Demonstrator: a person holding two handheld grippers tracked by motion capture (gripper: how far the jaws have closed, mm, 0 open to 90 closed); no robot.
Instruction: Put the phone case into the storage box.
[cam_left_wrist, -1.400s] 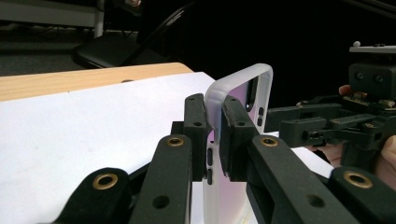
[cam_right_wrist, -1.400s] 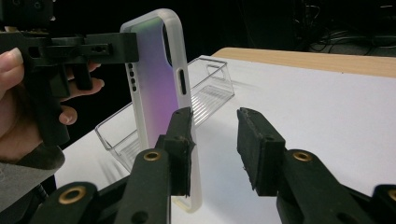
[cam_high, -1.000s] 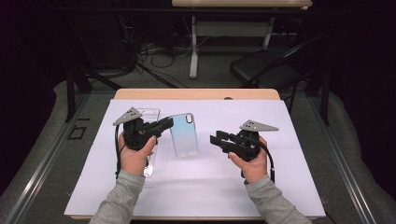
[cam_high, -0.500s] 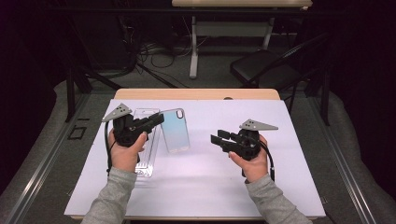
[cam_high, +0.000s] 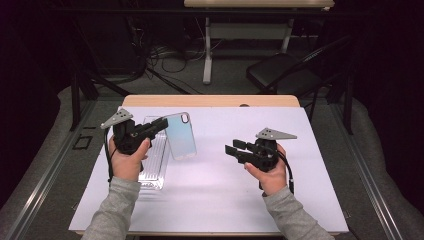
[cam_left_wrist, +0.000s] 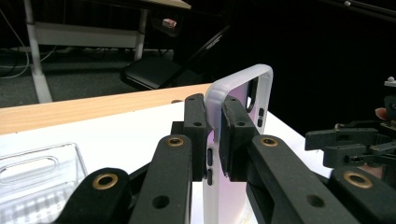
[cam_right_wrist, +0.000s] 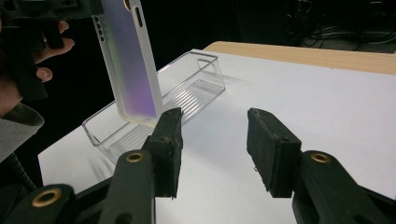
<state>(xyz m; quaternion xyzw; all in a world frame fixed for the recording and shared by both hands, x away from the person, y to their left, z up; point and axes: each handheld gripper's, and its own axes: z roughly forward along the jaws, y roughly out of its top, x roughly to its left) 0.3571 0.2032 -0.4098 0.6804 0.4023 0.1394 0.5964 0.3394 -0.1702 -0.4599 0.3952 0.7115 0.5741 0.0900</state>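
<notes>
My left gripper (cam_high: 159, 125) is shut on the edge of a translucent, iridescent phone case (cam_high: 181, 137) and holds it above the white table cover, beside a clear plastic tray (cam_high: 152, 167). In the left gripper view the pads (cam_left_wrist: 196, 130) pinch the case's frosted rim (cam_left_wrist: 243, 77) near its camera cutout. The case (cam_right_wrist: 130, 65) hangs upright over the near end of the tray (cam_right_wrist: 191, 86) in the right gripper view. My right gripper (cam_high: 232, 151) hovers at mid-table, open, with nothing between its fingers (cam_right_wrist: 168, 140).
A white sheet (cam_high: 225, 200) covers the wooden table (cam_high: 210, 101), whose bare edge shows at the far side. A black chair (cam_high: 280, 75) and a desk frame stand beyond it on the floor.
My left gripper has carried the phone case to the left, nearer the clear tray. The right gripper has stayed where it was.
</notes>
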